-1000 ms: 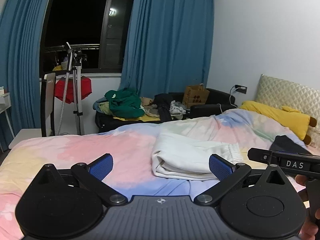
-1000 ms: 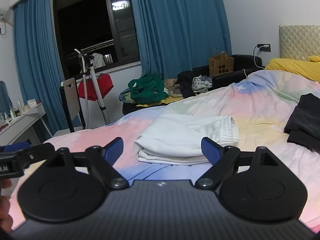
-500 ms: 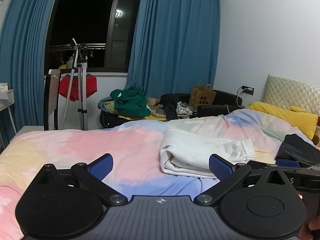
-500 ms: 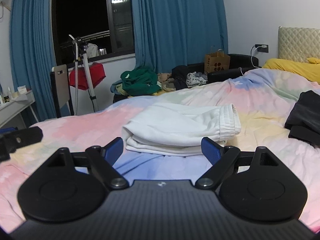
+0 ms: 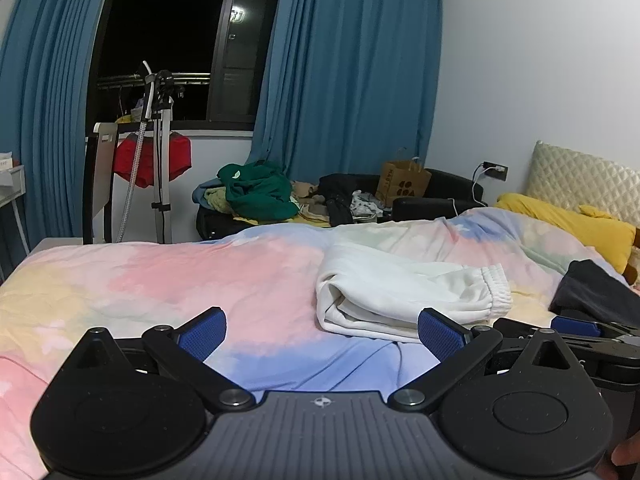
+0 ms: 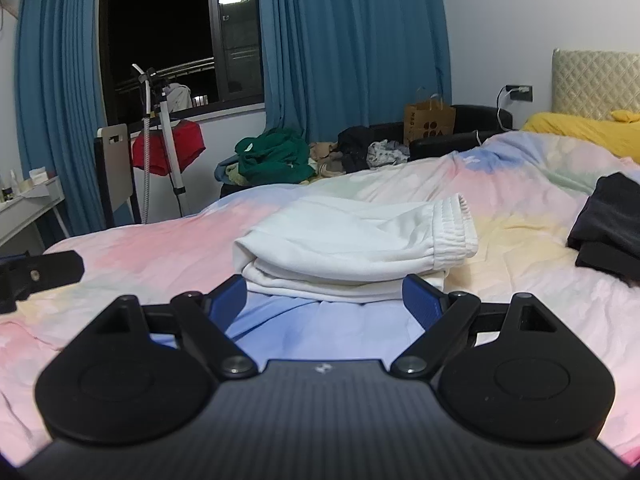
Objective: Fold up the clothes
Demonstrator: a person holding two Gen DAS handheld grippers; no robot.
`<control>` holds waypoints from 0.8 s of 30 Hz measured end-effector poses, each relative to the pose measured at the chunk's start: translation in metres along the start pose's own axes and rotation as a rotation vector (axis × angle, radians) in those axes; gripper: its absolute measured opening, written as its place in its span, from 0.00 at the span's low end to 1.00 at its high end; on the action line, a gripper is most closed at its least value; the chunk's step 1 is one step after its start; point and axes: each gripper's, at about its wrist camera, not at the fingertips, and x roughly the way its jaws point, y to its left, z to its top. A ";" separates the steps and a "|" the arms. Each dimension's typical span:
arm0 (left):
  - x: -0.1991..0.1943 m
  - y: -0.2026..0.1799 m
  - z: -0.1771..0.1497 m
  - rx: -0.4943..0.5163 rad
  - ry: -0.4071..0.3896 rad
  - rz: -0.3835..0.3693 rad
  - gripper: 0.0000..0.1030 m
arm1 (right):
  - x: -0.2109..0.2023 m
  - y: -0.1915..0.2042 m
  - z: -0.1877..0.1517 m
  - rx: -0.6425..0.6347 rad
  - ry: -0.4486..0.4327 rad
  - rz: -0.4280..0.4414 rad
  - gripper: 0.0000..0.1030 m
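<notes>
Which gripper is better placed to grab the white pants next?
Right gripper, probably: its open jaws frame the near edge of the white pants. The left gripper faces bare blanket.

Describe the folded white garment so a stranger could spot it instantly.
On the pastel tie-dye bedspread, look mid-bed, just ahead of the right gripper. The folded white sweatpants lie there, ribbed elastic band at their right end, unlike the dark folded clothes farther right.

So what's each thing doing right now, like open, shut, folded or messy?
Left gripper: open, holding nothing.
Right gripper: open, holding nothing, just short of the white pants.
White fleece pants: folded, lying on the bed.
Black garment: folded, lying on the bed.
Green clothes pile: crumpled, unfolded.
Blue curtains: drawn aside from the window.
</notes>
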 end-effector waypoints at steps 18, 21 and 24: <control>-0.008 -0.007 -0.001 0.030 -0.006 0.015 1.00 | -0.002 -0.003 -0.001 0.027 -0.001 -0.017 0.84; -0.008 -0.007 -0.001 0.030 -0.002 0.017 1.00 | -0.001 -0.002 -0.001 0.025 0.002 -0.017 0.84; -0.009 -0.007 0.000 0.029 -0.004 0.011 1.00 | -0.001 -0.001 -0.001 0.022 0.002 -0.020 0.84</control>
